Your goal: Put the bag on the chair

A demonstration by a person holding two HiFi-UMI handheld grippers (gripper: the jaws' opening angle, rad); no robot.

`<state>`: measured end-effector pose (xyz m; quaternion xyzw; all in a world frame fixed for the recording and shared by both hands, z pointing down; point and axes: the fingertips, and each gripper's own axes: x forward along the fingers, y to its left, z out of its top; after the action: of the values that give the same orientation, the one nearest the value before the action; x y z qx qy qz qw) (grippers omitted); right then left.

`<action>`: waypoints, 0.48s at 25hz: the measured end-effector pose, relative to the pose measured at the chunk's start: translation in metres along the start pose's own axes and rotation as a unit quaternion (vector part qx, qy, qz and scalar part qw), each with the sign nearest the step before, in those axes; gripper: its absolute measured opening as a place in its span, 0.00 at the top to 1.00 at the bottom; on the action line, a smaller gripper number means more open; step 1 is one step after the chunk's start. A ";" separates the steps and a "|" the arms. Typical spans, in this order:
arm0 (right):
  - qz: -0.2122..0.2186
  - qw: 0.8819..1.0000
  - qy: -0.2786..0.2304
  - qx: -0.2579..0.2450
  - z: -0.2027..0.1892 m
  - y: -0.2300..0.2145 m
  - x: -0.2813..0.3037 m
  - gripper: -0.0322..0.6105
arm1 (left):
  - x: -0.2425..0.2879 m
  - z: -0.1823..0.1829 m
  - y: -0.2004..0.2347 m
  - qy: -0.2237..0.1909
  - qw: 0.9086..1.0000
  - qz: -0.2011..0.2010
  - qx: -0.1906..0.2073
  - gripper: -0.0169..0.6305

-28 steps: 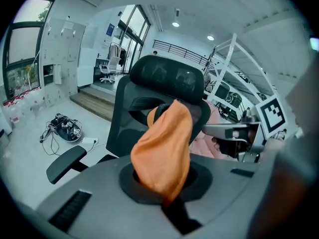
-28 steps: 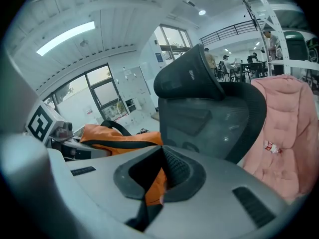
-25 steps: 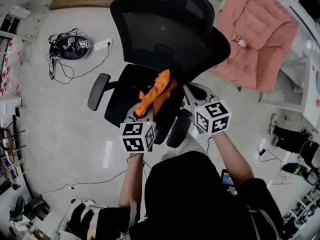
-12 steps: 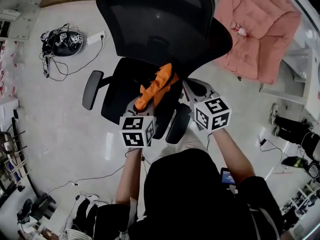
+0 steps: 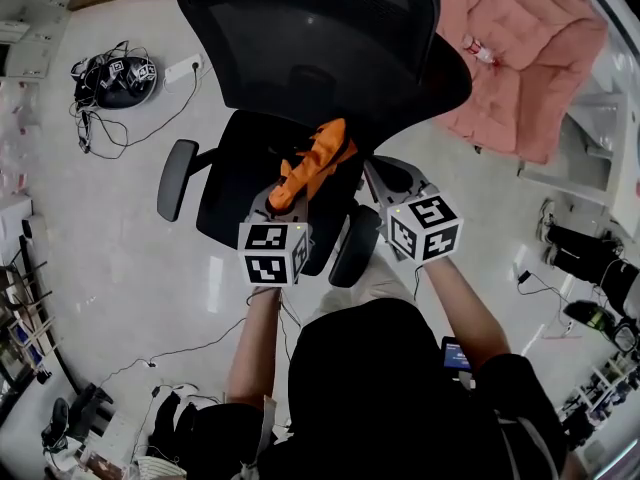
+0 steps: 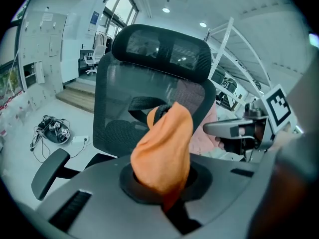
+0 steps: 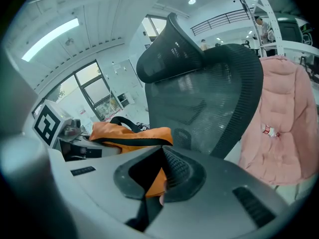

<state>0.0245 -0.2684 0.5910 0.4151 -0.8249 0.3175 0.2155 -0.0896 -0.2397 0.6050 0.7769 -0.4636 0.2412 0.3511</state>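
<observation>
The orange bag (image 5: 312, 163) with a black strap hangs over the seat (image 5: 235, 183) of the black mesh office chair (image 5: 310, 38). My left gripper (image 5: 285, 196) is shut on the bag's lower end. In the left gripper view the bag (image 6: 164, 148) stands up out of the jaws (image 6: 165, 185) in front of the chair back (image 6: 149, 83). My right gripper (image 5: 374, 175) is just to the right of the bag, apart from it, shut and holding nothing. In the right gripper view the bag (image 7: 129, 136) lies to the left, beyond the jaws (image 7: 160, 156).
The chair's armrests (image 5: 172, 178) (image 5: 358, 248) flank the seat. A pink padded cushion (image 5: 520, 58) lies at the back right. A tangle of cables with a round device (image 5: 115, 78) and a power strip (image 5: 183, 68) sit on the floor at the left.
Both grippers and the bag have moved a little further in over the chair seat. The grip on the bag is unchanged.
</observation>
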 end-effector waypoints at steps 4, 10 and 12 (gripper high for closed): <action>0.001 1.000 0.006 0.003 -0.002 -0.002 0.006 0.95 | 0.011 0.000 0.004 0.006 1.000 -0.005 0.011 0.94; 0.005 1.000 0.019 0.007 -0.010 -0.009 0.017 0.95 | 0.029 0.001 0.010 0.015 1.000 -0.009 0.016 0.95; 0.007 1.000 0.023 0.007 -0.010 -0.010 0.022 0.95 | 0.034 0.002 0.012 0.019 1.000 -0.011 0.018 0.94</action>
<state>0.0213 -0.2776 0.6153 0.4038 -0.8203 0.3343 0.2288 -0.0850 -0.2644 0.6312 0.7837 -0.4437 0.2603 0.3481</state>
